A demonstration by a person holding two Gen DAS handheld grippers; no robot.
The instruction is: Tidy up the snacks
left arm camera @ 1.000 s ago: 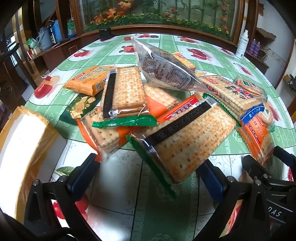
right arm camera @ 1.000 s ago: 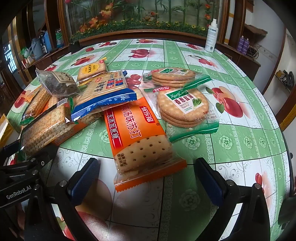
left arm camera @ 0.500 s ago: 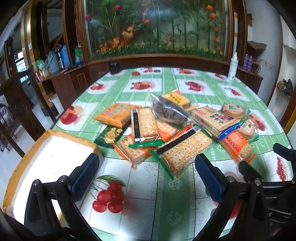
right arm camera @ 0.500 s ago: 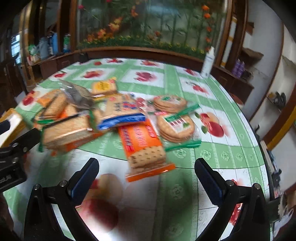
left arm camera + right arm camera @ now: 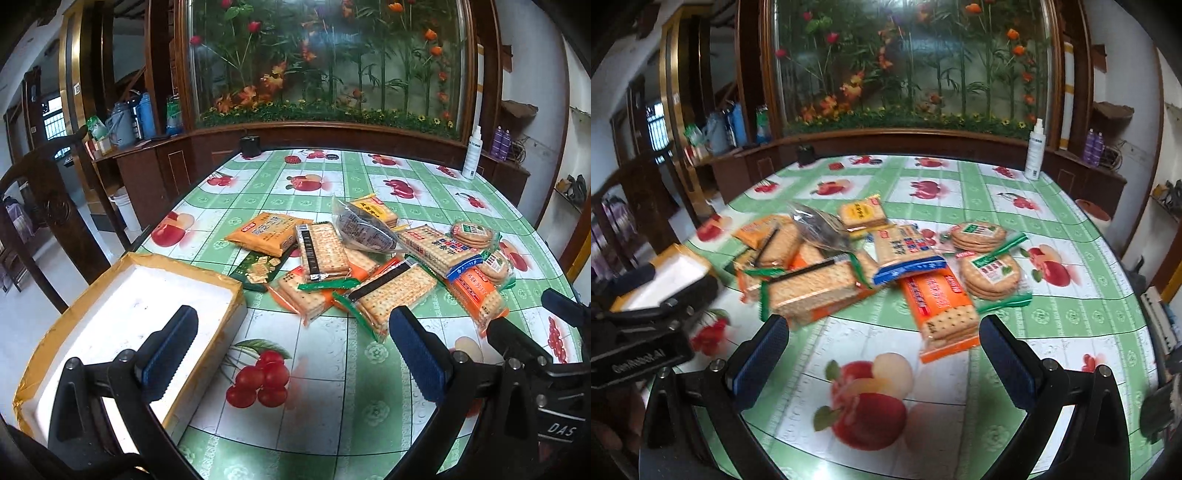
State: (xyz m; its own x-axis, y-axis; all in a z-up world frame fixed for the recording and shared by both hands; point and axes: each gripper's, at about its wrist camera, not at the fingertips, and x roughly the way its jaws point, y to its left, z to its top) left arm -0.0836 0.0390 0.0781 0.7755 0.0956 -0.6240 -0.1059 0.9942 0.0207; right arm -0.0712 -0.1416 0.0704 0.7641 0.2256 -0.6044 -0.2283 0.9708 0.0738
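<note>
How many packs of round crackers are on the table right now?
2, both at the right edge of the snack pile: the far round pack and the near round pack just in front, beside the orange pack. More may lie hidden under the pile.

Home dining room. Surface (image 5: 332,369) under fruit-print green oilcloth; carved dark wood chair (image 5: 48,199) at left; wood-framed glass panel with fake flowers (image 5: 325,62) behind; thermos jugs (image 5: 133,118) on sideboard; spray bottle (image 5: 472,151) at far edge.
</note>
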